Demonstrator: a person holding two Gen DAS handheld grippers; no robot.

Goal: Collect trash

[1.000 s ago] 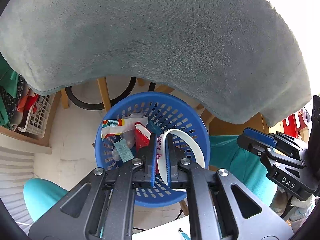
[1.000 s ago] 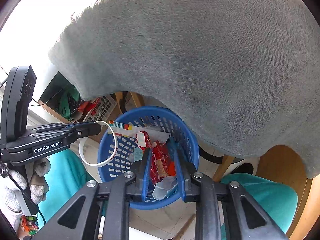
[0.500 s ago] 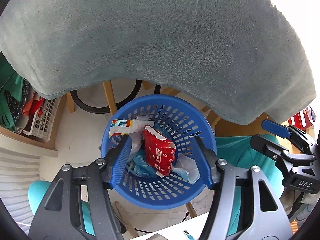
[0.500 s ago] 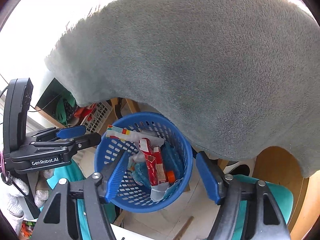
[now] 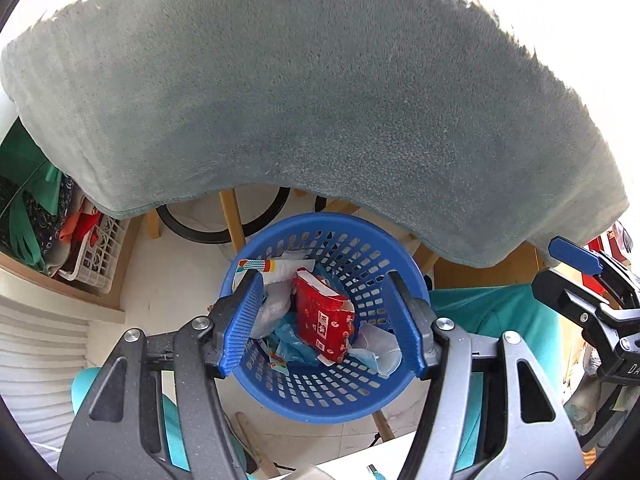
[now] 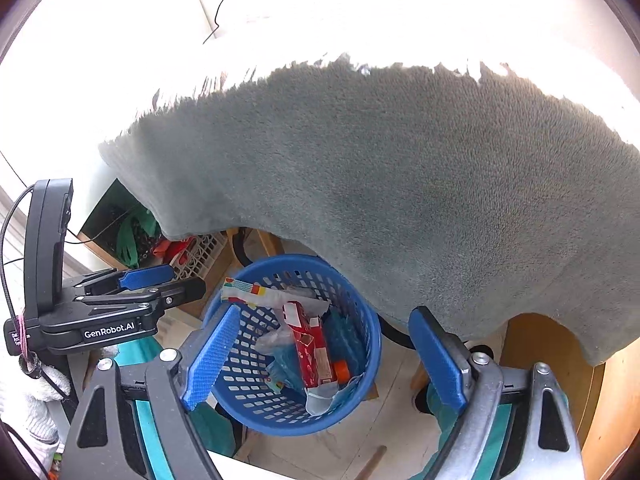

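From the left wrist view, the left gripper [image 5: 324,324] hangs above the round blue perforated plastic basket [image 5: 372,396], its ribbed blue fingers [image 5: 242,320] spread apart with nothing between them; its jaws have just been opening. Framed in the gap lies the trash: a crumpled red snack wrapper [image 5: 326,320], a striped white paper strip [image 5: 262,266], pale blue plastic film [image 5: 290,340] and a clear wrapper [image 5: 378,346], all inside the basket. The drop step looks finished here. To do it well, lift each gripper straight up, clear of the rim, before swinging away, so that no finger catches the light basket and tips it. Beyond the basket spreads a grey-green plush cloth [image 5: 320,104] covering the surface. The right gripper [image 5: 580,280] shows at the right edge, side-on.

From the right wrist view, the right gripper [image 6: 324,360] hangs over the same basket [image 6: 280,416], its fingers [image 6: 212,356] wide apart and empty, its jaws having just been opening too. The red wrapper [image 6: 310,348] lies deep in the basket.

This view alone shows a small orange cap-like piece [image 6: 342,370] beside the wrapper, and the white-gloved hand [image 6: 32,400] under the left gripper [image 6: 160,280]. Only the left view shows the white slatted rack [image 5: 102,256] of clothes by the wall, and a little of the white edge at the bottom.
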